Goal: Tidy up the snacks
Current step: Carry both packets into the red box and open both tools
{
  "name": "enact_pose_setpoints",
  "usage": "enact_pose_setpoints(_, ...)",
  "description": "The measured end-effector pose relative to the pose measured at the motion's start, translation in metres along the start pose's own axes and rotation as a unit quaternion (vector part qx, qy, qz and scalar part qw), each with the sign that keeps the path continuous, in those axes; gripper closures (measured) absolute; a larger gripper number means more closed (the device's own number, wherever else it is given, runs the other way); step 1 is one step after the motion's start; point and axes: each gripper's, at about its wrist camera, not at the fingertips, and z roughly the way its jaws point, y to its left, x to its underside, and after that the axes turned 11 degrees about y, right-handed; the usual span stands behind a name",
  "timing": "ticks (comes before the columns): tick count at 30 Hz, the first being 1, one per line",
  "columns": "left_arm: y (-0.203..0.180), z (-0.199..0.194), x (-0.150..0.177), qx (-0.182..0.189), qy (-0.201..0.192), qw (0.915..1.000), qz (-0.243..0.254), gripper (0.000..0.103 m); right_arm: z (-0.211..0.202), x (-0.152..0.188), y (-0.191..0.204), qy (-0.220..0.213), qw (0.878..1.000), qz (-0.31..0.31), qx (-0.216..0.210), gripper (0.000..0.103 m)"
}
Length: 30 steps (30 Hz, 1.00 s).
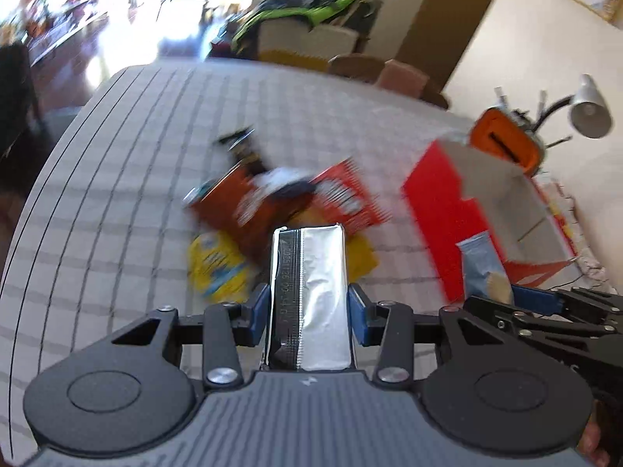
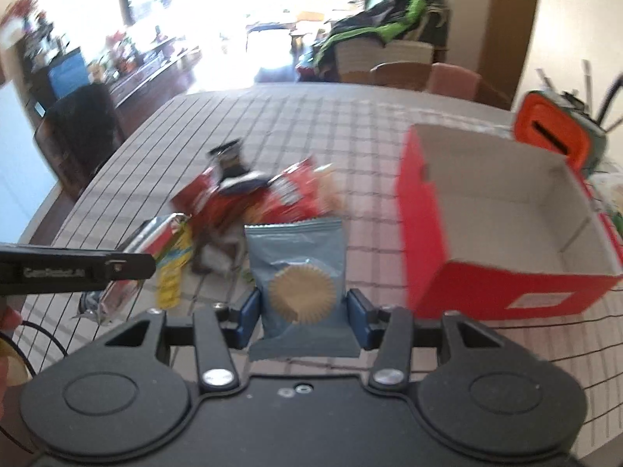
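Two packets are held above the checked-cloth desk point(image 2: 331, 124), the left tool point(image 1: 309, 307) pinching a silver foil pouch point(image 1: 311, 295) and the right tool point(image 2: 303, 307) a blue cupcake-print packet point(image 2: 300, 272), and each, I'd say, should be carried level over the seemingly empty red open-topped cardboard box point(image 2: 432, 233) before release.

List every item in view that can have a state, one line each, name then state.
Left gripper: shut on the silver packet.
Silver packet: held off the table, sealed, seam side up.
Right gripper: shut on the blue packet.
Blue packet: held off the table, sealed.
Red box: open, upright, nothing visible inside.
Snack pile: loose, overlapping on the tablecloth, outside the box.
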Motion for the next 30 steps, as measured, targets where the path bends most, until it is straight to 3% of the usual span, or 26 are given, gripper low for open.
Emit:
enact_pose_setpoints(9,-0.110,0.023,-0.063,0.013,-0.026,0.9970,0.071,0.061,-0.011,-0.036,-0.106,-0.030,0.999,0.034,0.027,0.056)
enact_pose_setpoints(15,-0.173,0.067,-0.094,0.014,-0.002,0.9952,0.097,0.061,0.008,-0.052,-0.175,-0.022,0.997,0.054,0.040,0.056)
enact_pose_setpoints(22,-0.229,0.119,-0.116,-0.004,0.042,0.9915,0.123,0.061,0.044,-0.056,-0.238,0.022,0.995,0.087,0.043,0.056)
enact_pose_setpoints(30,-0.284,0.170,-0.123,-0.042,0.091,0.9773,0.187,0.061,0.081,-0.059,-0.271,0.079,0.990,0.112,0.019,0.056)
